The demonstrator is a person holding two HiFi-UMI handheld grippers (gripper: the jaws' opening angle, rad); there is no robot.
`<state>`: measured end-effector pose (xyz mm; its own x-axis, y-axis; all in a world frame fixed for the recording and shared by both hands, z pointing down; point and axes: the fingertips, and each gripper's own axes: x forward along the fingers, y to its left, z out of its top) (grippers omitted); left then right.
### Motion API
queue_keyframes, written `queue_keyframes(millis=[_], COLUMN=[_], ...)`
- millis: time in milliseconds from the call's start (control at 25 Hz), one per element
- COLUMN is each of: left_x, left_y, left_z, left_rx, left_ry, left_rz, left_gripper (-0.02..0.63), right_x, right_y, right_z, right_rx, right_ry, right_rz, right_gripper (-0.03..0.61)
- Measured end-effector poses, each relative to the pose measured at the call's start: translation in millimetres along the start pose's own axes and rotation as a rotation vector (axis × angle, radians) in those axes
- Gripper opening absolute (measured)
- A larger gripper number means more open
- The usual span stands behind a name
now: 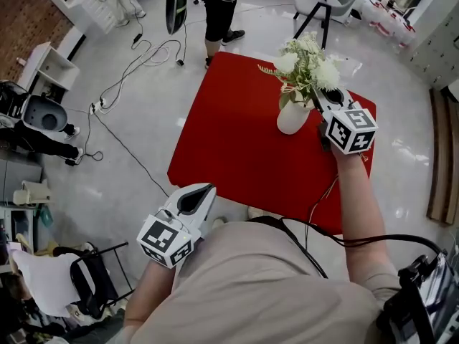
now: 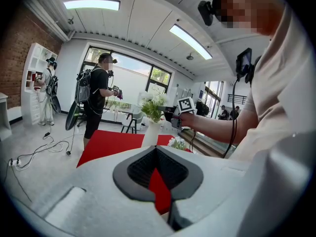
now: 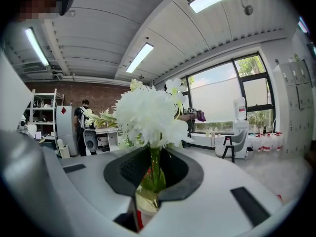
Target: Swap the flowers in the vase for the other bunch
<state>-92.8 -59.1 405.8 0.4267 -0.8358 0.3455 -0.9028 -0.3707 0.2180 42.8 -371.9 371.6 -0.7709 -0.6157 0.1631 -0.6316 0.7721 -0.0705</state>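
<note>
A white vase (image 1: pixel 292 117) stands near the far right of the red table (image 1: pixel 229 135). From it rises a bunch of white flowers (image 1: pixel 305 63) with green leaves. My right gripper (image 1: pixel 316 96) is shut on the stems just above the vase mouth. In the right gripper view the green stems (image 3: pixel 154 169) run up between the jaws and the white blooms (image 3: pixel 148 115) fill the middle. My left gripper (image 1: pixel 203 193) hangs off the near edge of the table, close to my body, shut and empty. A second white bunch (image 2: pixel 177 143) lies on the table beside the vase (image 2: pixel 150 133).
A person in black (image 1: pixel 215 6) stands past the far edge of the table. A chair (image 1: pixel 326 2) is behind it. Cables (image 1: pixel 136 63) trail over the floor at left, near a white shelf (image 1: pixel 50 67). A folding chair (image 1: pixel 93 278) stands at the lower left.
</note>
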Motion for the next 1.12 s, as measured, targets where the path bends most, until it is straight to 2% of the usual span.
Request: queue_keyframes(millis=[560,1120], left_x=[-25,-55], left_y=[14,8], left_z=[-8,-13], left_rx=[0.002,0.003], left_ry=[-0.015,-0.039], left_rz=[-0.014,-0.019], left_gripper=[0.006,0.006], right_x=[-8,-41], right_y=[13,45], right_z=[58,123], right_rx=[-0.013,-0.09], right_ry=[-0.098,-0.212], right_rz=[-0.029,-0.037], right_gripper=[0.063,0.06])
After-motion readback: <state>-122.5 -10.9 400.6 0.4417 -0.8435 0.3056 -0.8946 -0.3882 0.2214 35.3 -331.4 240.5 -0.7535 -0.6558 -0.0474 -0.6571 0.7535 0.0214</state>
